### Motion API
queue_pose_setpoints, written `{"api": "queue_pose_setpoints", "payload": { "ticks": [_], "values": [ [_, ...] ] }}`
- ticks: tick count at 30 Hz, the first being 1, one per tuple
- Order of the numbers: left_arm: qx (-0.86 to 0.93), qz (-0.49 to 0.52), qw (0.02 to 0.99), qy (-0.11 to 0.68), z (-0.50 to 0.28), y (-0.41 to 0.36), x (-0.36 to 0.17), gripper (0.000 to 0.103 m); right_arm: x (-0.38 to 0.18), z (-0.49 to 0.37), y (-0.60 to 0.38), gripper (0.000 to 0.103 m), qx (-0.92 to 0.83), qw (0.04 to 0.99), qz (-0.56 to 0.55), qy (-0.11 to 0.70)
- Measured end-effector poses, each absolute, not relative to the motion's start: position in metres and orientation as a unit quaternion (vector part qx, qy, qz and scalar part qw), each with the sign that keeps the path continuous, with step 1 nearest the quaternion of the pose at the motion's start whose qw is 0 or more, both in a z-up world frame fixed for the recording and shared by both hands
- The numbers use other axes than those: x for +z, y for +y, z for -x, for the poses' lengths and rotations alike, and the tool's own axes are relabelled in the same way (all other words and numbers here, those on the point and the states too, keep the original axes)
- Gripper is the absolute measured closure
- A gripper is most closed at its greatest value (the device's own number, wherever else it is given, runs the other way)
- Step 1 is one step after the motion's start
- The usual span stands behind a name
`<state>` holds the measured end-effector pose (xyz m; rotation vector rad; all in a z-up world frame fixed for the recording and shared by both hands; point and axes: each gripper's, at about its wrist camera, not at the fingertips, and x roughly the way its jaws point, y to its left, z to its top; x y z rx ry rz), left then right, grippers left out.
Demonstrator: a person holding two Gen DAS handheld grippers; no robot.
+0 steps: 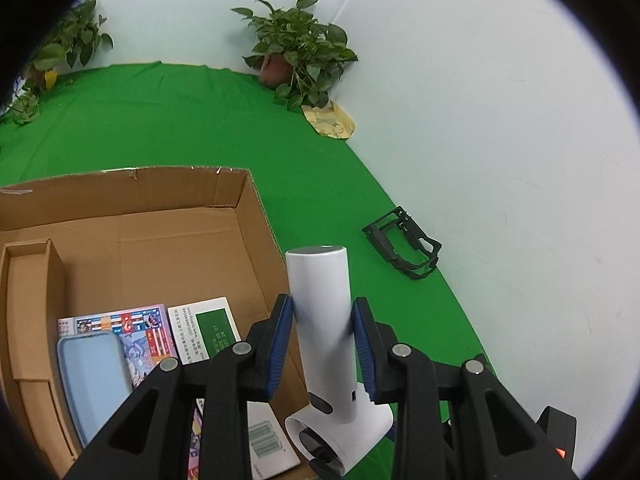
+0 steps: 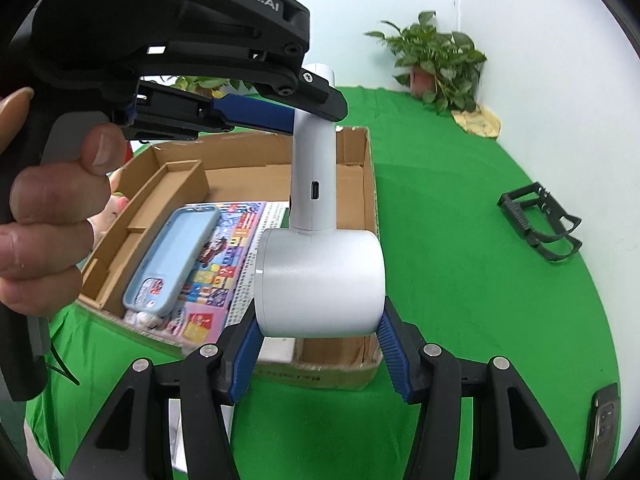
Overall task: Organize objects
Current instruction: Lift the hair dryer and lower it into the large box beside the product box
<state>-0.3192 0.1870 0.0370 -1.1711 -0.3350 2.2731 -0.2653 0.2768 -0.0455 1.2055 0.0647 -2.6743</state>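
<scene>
A white handheld device [image 2: 320, 280] with a round barrel and a straight handle hangs above the right edge of an open cardboard box [image 2: 366, 160]. My left gripper [image 1: 322, 330] is shut on its handle [image 1: 320, 296]; that gripper also shows in the right wrist view [image 2: 280, 114]. My right gripper [image 2: 320, 344] stands around the barrel, its blue pads [image 2: 246, 354] spread wide at the barrel's sides. The box [image 1: 256, 208] holds a light blue phone case [image 2: 172, 256], a colourful booklet [image 2: 224, 264] and a white card [image 1: 204, 328].
A black plastic frame [image 2: 540, 220] lies on the green cloth [image 2: 460, 300] to the right by the white wall. Potted plants [image 2: 436, 60] stand at the back corner. A dark remote-like object [image 2: 602, 424] lies at the lower right edge.
</scene>
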Motion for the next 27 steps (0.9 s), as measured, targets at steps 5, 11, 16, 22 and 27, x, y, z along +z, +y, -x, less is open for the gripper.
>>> {"api": "queue_pose_setpoints", "payload": {
  "ticks": [5,11,16,22,27],
  "values": [
    [0.833,0.456,0.282,-0.139,0.336,0.186,0.017,0.074,-0.059,0.284,0.275,0.05,-0.897,0.097,-0.431,0.029],
    [0.808,0.478,0.292,-0.183,0.349,0.174,-0.009,0.073,-0.066,0.285,0.271,0.05,-0.894,0.084,-0.437,0.051],
    [0.792,0.492,0.298,-0.203,0.354,0.17,-0.026,0.073,-0.067,0.283,0.264,0.05,-0.888,0.079,-0.448,0.063],
    [0.778,0.502,0.302,-0.227,0.356,0.168,-0.038,0.074,-0.073,0.284,0.259,0.047,-0.882,0.079,-0.458,0.074],
    [0.772,0.503,0.305,-0.242,0.358,0.166,-0.041,0.074,-0.067,0.286,0.261,0.048,-0.889,0.08,-0.446,0.069]
  ]
}}
